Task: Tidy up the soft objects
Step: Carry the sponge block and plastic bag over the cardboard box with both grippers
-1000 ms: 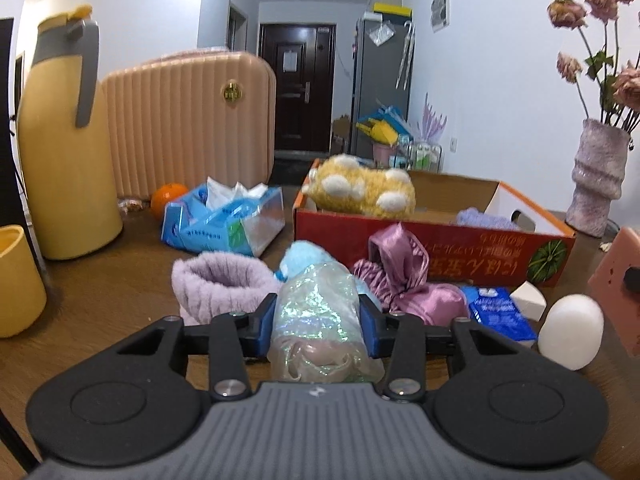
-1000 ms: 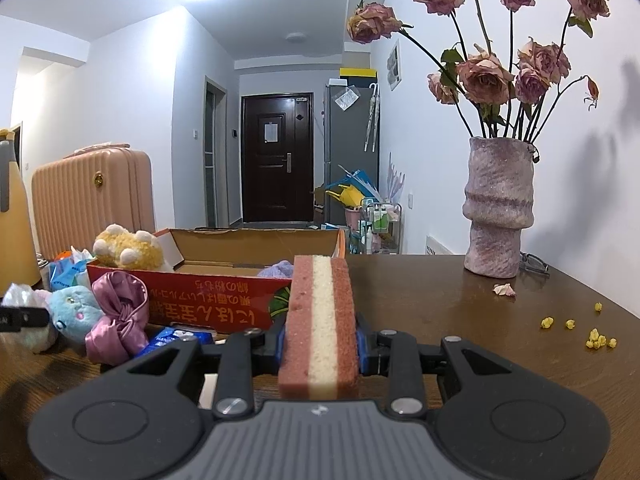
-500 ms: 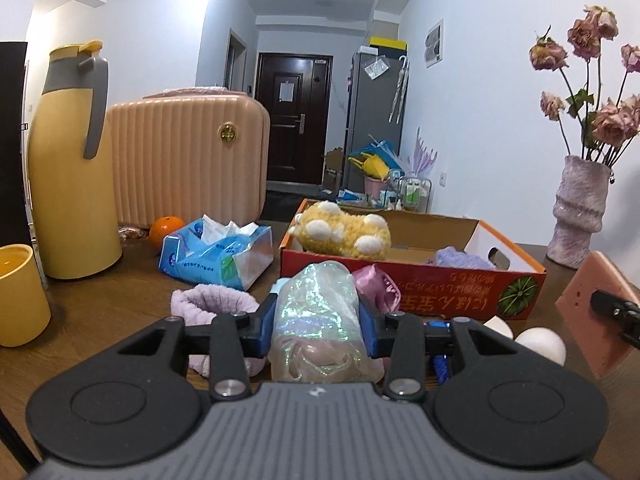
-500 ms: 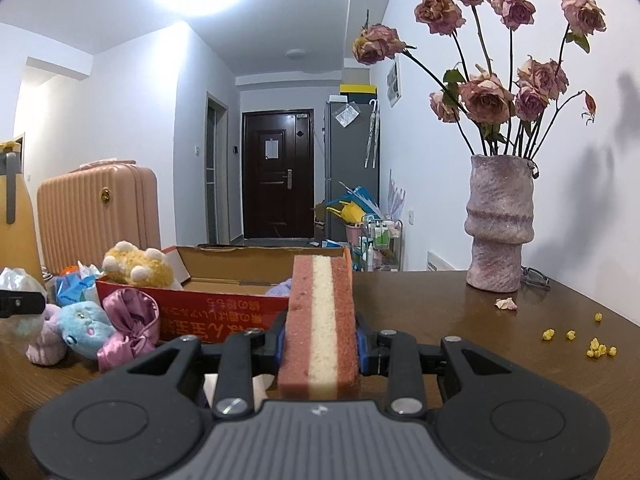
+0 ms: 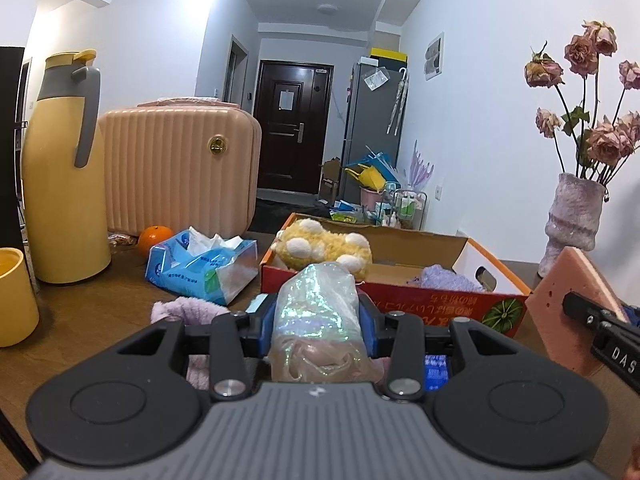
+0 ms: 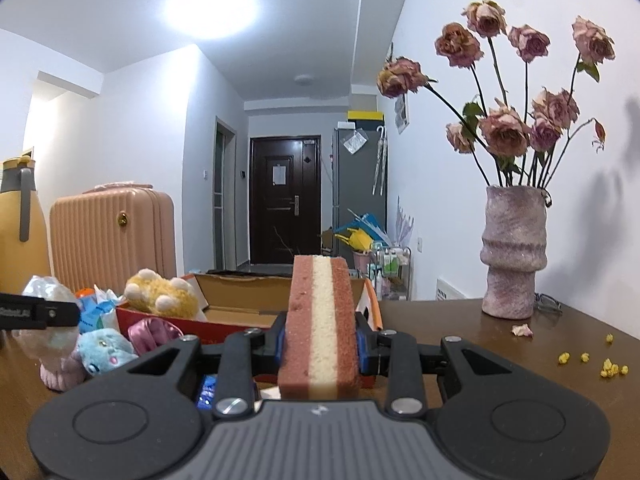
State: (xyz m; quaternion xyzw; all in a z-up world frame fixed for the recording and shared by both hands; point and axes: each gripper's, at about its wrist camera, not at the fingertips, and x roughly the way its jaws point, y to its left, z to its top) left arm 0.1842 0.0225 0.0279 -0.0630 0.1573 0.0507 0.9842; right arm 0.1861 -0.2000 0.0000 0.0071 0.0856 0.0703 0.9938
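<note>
While jaws clamp: left gripper [image 5: 318, 316] iridescent bag [image 5: 316, 308] | right gripper [image 6: 320, 340] sponge [image 6: 320, 320]

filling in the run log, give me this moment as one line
left tool: shut on iridescent bag | right tool: shut on layered sponge | cardboard box: holds yellow plush

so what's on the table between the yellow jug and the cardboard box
In the left wrist view, an orange and an opened blue tissue pack lie between the yellow jug and the cardboard box.
</note>
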